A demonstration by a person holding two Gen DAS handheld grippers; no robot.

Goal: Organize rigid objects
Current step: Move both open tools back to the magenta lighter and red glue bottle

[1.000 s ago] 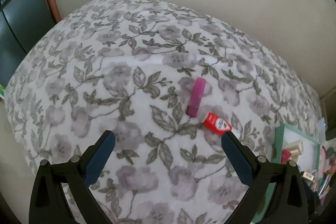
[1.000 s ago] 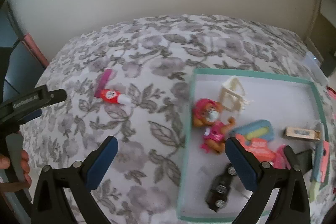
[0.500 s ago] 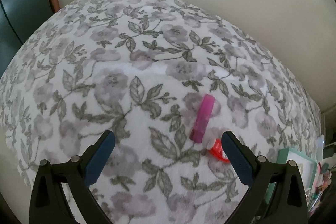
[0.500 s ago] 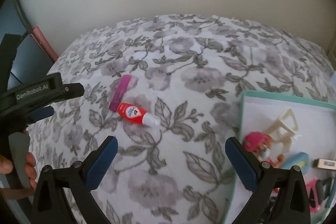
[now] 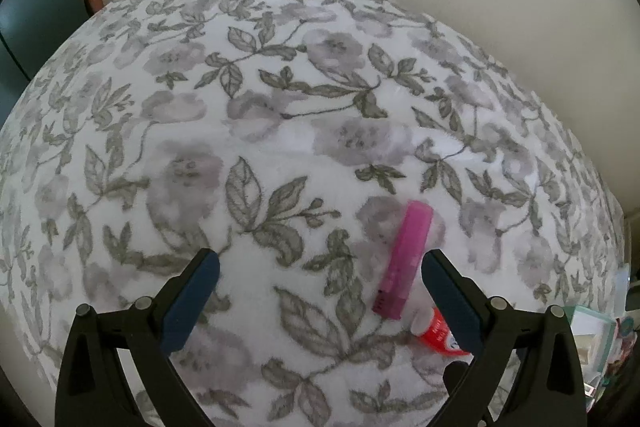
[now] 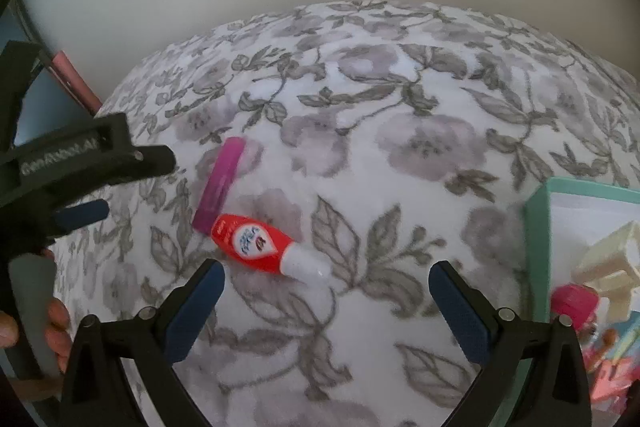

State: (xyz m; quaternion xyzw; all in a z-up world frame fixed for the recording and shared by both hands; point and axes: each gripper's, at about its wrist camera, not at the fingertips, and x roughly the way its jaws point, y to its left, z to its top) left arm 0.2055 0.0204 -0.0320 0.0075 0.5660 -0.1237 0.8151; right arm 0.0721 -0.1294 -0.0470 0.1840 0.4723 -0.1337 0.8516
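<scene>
On the grey floral blanket [image 5: 280, 131], my left gripper [image 5: 320, 269] and right gripper [image 6: 326, 277] both hover spread wide near the flat pink plastic stick [image 5: 403, 261] touching the small red squeeze bottle [image 6: 256, 241].

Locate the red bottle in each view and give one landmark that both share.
Left wrist: red bottle at lower right, mostly hidden behind the left hand-held gripper's right finger.
Right wrist: lower left of centre, lying fully visible ahead of the right hand-held gripper.
Shared landmark: the pink stick, whose near end meets the bottle.
</scene>
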